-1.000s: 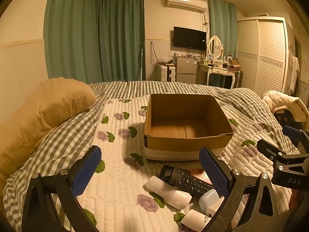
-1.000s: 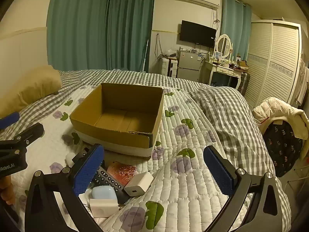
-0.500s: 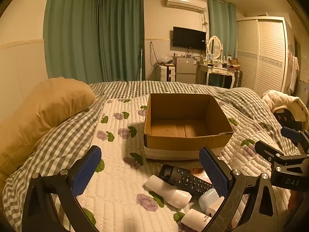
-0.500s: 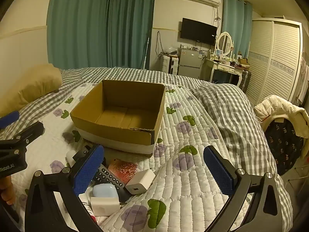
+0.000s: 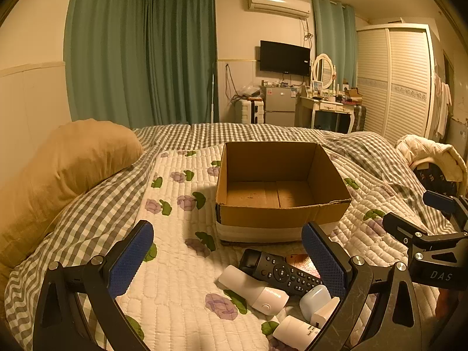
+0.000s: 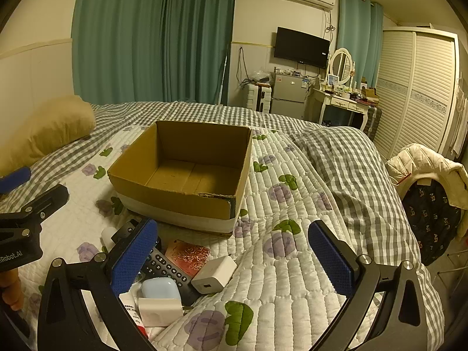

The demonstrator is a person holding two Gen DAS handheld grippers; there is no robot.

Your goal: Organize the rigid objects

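Observation:
An open empty cardboard box [image 5: 278, 204] sits on the quilted bed; it also shows in the right wrist view [image 6: 181, 199]. In front of it lies a pile: a black remote [image 5: 280, 272], a white bottle [image 5: 254, 291], a pale blue case [image 5: 314, 299], a white tube [image 5: 295, 330]. The right wrist view shows the remote [image 6: 168, 267], a red patterned card [image 6: 188, 256], a white charger cube [image 6: 215, 272], the blue case [image 6: 159, 288] and a white adapter [image 6: 159, 310]. My left gripper [image 5: 226, 259] is open and empty above the pile's left. My right gripper [image 6: 232, 259] is open and empty above the pile's right.
A tan pillow [image 5: 67, 163] lies at the left of the bed. A checked duvet [image 6: 345, 163] is bunched to the right. A chair with a white jacket [image 6: 427, 169] stands past the bed's right edge. A wardrobe, a dresser and a fridge stand at the far wall.
Both grippers have drifted slightly; the right wrist view now sits a little closer to the box. Both grippers stay open and the objects have not moved.

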